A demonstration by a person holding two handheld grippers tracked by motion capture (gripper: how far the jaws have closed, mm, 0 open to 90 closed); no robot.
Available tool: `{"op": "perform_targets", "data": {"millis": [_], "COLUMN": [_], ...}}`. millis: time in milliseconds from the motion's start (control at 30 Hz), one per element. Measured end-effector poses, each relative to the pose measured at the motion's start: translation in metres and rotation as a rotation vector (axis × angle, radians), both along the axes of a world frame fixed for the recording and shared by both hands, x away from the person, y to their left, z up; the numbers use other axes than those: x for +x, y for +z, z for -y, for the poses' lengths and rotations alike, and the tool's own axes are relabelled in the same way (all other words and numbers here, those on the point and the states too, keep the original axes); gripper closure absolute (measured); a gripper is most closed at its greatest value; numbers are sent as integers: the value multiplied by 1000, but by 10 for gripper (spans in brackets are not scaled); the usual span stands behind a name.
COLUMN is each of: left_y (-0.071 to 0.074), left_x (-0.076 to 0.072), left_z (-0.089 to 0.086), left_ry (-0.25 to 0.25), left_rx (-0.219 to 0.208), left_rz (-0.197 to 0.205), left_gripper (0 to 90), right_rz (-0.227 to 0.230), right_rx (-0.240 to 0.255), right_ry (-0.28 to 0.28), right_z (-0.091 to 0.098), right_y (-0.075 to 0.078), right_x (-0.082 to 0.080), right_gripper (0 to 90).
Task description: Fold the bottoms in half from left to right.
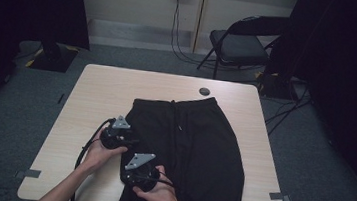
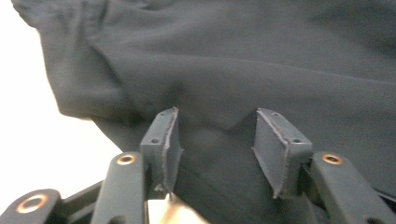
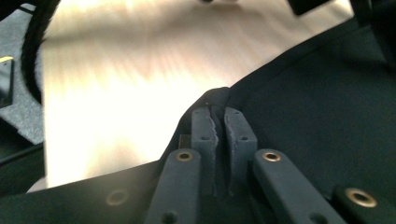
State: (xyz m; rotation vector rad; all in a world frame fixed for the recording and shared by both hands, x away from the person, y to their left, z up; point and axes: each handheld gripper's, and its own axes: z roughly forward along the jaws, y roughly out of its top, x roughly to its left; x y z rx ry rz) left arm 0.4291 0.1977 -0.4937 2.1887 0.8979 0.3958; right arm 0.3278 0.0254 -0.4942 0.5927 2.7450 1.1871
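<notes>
pinching the near-left hem of the soft black fabric shorts [image 3: 317, 140], the right tongs [image 3: 218, 122] are pressed together on cloth; left tongs [image 2: 215, 135] spread over it. light, floppy (grip edges), spread on the pale wooden surface [image 1: 102, 92].

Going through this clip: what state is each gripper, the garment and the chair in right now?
left gripper: jaws apart over the cloth, not pinching it.
right gripper: shut on the garment's edge.
black garment: spread flat on the table, near end hanging over its edge.
folding chair: unfolded, unoccupied.
</notes>
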Motion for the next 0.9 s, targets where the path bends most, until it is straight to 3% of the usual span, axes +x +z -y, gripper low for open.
{"op": "perform_targets", "data": {"millis": [100,233,267,300,333,533,600,667,700,900], "left_y": [0,0,0,0,0,-1,-1,-1,-1,-1], "left_x": [0,0,-1,-1,-1,-1,-1,-1,-1,-1], "left_z": [-2,0,2,3,3,3,3,2,2,2], "left_ry": [33,8,4,5,8,12,11,7,5,5], "left_rx": [7,0,6,0,-2,-2,-3,-3,-2,-8], "left_rz": [-12,-15,-9,-13,-16,-10,-11,-13,-9,-9], "left_gripper": [437,432,432,445,449,448,448,448,448,447], "right_rz": [3,10,5,5,2,19,13,51,48,44], "right_rx": [-11,-34,-43,-45,0,51,53,0,-21,-39], "right_ry": [47,74,72,73,74,46,25,14,16,16], "right_z": [11,22,25,28,28,10,1,-4,-5,-5], "right_y": [1,2,3,6,12,30,27,20,15,0], "right_x": [-7,-15,-16,-17,-16,0,9,12,14,9], "right_gripper": [861,851,822,718,668,618,658,664,659,421]}}
